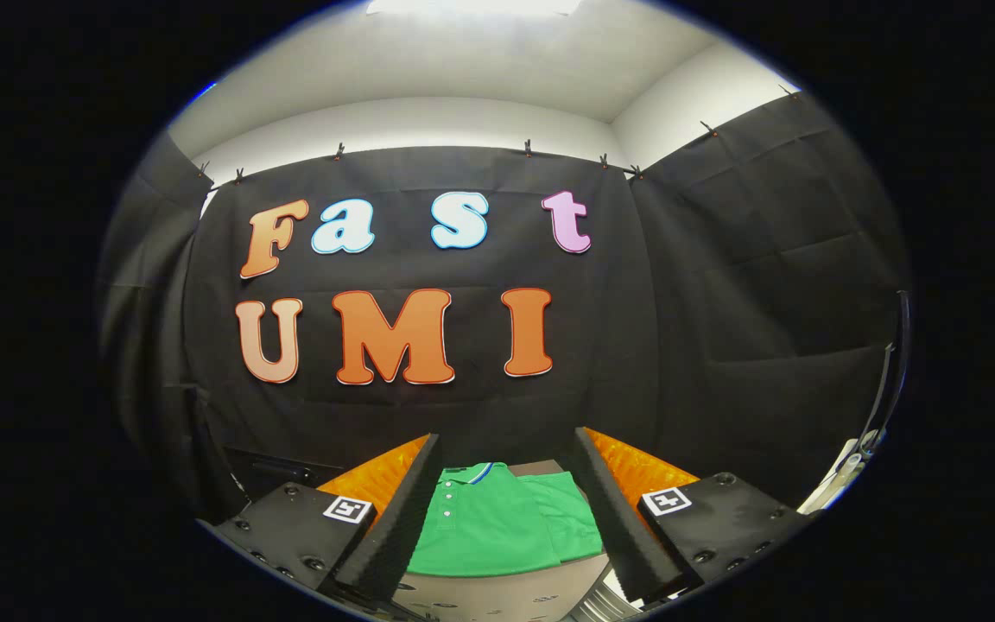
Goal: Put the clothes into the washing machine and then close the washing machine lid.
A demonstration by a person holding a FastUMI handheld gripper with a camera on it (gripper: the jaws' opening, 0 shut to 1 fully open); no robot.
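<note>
Tongs (506,510) spread wide, holding nothing, green polo shirt (497,527) lying folded on the surface (497,596) just ahead between the fingers, ungrasped — looks like nothing loaded yet, lid-closing still pending.

A bright ceiling light (472,5) glares overhead, washing the white ceiling; the black cloth wall (722,302) stays dim. Fisheye bending curves everything outward, yet focus holds sharp.
</note>
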